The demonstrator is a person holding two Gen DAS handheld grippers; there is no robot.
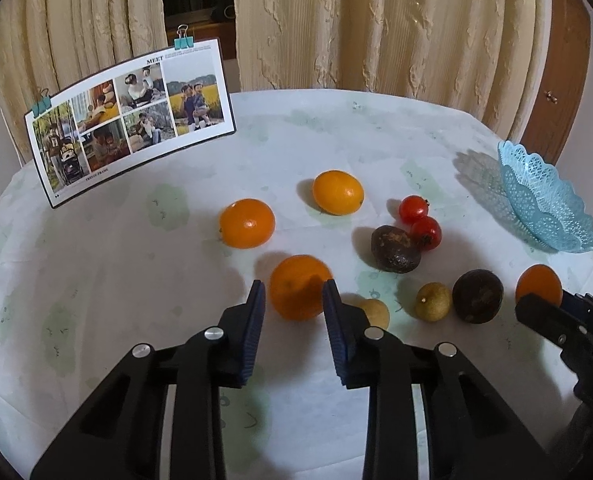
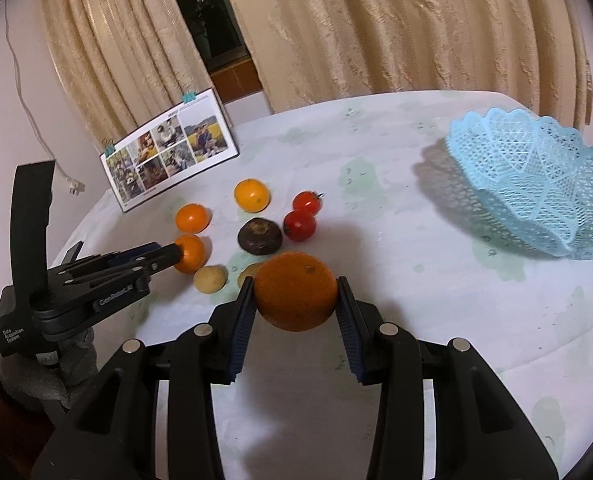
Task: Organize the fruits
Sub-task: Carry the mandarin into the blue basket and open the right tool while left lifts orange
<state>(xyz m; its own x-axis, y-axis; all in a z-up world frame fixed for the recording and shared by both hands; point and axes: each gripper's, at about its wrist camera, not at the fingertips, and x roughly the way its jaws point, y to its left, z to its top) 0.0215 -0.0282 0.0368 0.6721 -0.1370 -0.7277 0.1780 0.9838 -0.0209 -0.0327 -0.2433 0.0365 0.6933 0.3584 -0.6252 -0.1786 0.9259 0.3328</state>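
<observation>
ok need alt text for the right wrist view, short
The right claw grips a large orange between its blue pads, just above a white tablecloth. To the left, the left claw closes around a smaller orange among scattered fruit, with tomatoes behind. An empty blue lattice basket sits at right.

On the table [image 1: 136, 280], the fruits cluster mid-table; the basket [image 1: 544, 200] stands well apart to their right. The photo card [image 1: 132, 120] stands behind them at left, before the curtain [image 1: 376, 20].
</observation>
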